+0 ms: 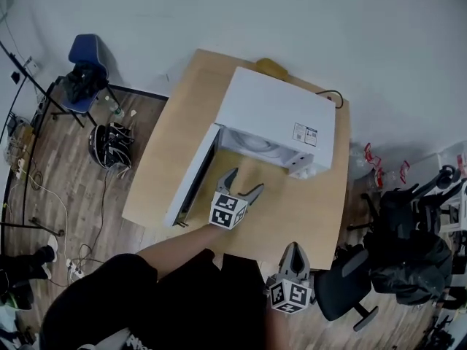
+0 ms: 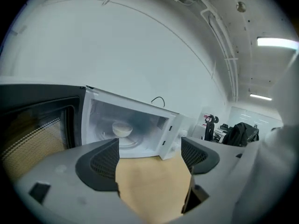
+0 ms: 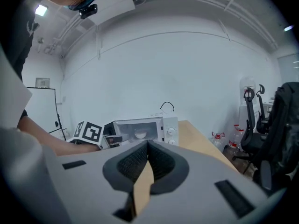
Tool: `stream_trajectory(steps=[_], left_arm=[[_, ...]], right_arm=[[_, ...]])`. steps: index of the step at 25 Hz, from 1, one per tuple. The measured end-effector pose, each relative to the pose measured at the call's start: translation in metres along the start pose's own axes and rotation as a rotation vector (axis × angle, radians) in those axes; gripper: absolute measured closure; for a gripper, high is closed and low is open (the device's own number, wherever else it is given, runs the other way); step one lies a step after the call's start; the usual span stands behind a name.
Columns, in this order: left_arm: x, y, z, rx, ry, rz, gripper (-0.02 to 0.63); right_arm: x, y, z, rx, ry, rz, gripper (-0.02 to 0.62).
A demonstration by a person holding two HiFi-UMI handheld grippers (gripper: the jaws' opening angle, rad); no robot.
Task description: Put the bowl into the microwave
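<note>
**Bowl inside open microwave; both claws empty**

Head view: the left gripper [image 1: 246,181] is over the table [image 1: 182,122] with its jaws spread and nothing between them. The microwave [image 1: 273,108] is just ahead of it, and the door [image 1: 191,184] stands open to its left. The microwave's top hides most of the cavity, so the bowl cannot be picked out here. The right gripper [image 1: 294,246] is behind and to the right of the left one, near the table edge, with its jaws together. The person's body is cut off at the bottom of the frame.

Left gripper view: the jaws are well apart with only bare tabletop between them. The bowl [image 2: 122,129] is ahead past the tips, slightly left, inside the cavity. It is small and pale, and its detail is soft. The door at far left is cut by the frame edge.

Right gripper view: the jaw tips meet and grip nothing. The bowl is far ahead, slightly left, tiny inside the microwave. The left gripper's marker cube [image 3: 88,132] is ahead-left and overlaps the door.
</note>
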State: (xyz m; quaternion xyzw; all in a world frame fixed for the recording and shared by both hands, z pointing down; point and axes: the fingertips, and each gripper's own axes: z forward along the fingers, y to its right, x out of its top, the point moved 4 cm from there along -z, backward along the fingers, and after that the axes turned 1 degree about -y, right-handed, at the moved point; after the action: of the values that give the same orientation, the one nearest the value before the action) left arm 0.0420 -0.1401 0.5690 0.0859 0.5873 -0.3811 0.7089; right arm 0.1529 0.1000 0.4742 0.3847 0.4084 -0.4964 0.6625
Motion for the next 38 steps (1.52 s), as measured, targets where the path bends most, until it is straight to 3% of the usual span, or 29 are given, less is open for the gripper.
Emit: stream_trajectory(steps=[8,16,21,28,32,34,35,37,38], left_arm=[[-0.015,0.07,-0.122,-0.148,0.019,0.006,0.21],[-0.012,0.157,-0.233,-0.148,0.144,0.1,0.21],[-0.035,0.219,-0.286,-0.15,0.147,0.067,0.212],[-0.088,0.3,-0.368,-0.061,0.165,0.057,0.215],[-0.1,0.338,-0.399,-0.081,0.181,0.05,0.229],[-0.099,0.354,-0.414,-0.105,0.201,0.064,0.262],[-0.098,0.36,-0.421,-0.112,0.215,0.071,0.318],[-0.096,0.365,-0.432,-0.115,0.243,0.072,0.532],[-0.096,0.367,-0.435,-0.119,0.25,0.067,0.546]], right_arm=[[-0.018,-0.024,-0.055,0.018,0.026,-0.006,0.535],[-0.028,-0.023,-0.116,0.152,0.094,-0.026,0.535],[-0.064,-0.01,-0.179,0.174,-0.001,-0.02,0.535],[-0.087,-0.007,-0.274,0.244,0.086,-0.035,0.535],[-0.082,-0.01,-0.321,0.256,0.117,-0.013,0.535],[-0.079,-0.012,-0.342,0.26,0.136,0.011,0.535],[-0.078,-0.013,-0.351,0.258,0.149,0.008,0.535],[-0.077,-0.016,-0.364,0.245,0.167,-0.014,0.535],[-0.079,-0.017,-0.369,0.24,0.169,-0.023,0.535]])
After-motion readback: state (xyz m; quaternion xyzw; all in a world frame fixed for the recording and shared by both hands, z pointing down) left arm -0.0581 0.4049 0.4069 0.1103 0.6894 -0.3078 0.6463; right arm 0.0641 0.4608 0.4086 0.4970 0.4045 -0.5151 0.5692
